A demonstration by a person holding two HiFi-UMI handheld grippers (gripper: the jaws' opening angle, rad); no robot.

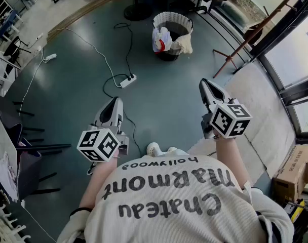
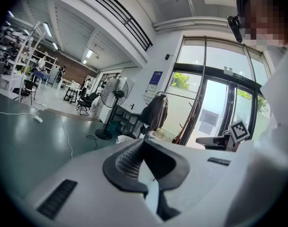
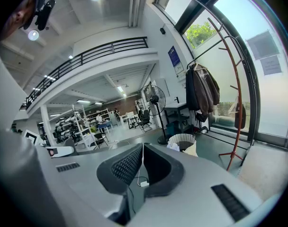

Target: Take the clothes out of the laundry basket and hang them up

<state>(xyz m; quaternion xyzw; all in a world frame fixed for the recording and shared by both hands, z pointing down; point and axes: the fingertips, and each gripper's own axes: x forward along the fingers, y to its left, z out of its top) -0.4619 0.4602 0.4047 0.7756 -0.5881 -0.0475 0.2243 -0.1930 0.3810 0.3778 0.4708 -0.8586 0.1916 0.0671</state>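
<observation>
The white laundry basket (image 1: 172,20) stands on the green floor well ahead of me, with pale clothes (image 1: 164,38) draped over its near rim. It also shows in the right gripper view as the basket (image 3: 183,142), just right of the jaws. Both grippers are held out in front of the person's body, far short of the basket. My left gripper (image 1: 115,102) is shut and holds nothing. My right gripper (image 1: 205,83) is shut too, also with nothing in it. A reddish coat rack (image 3: 236,89) stands at the right by the windows, with dark jackets (image 3: 201,91) hanging near it.
A power strip (image 1: 127,80) and its cables (image 1: 95,49) lie on the floor between me and the basket. A standing fan (image 3: 156,100) is beyond the basket. Chairs and racks (image 1: 22,151) crowd the left; a cardboard box (image 1: 295,178) sits at the right.
</observation>
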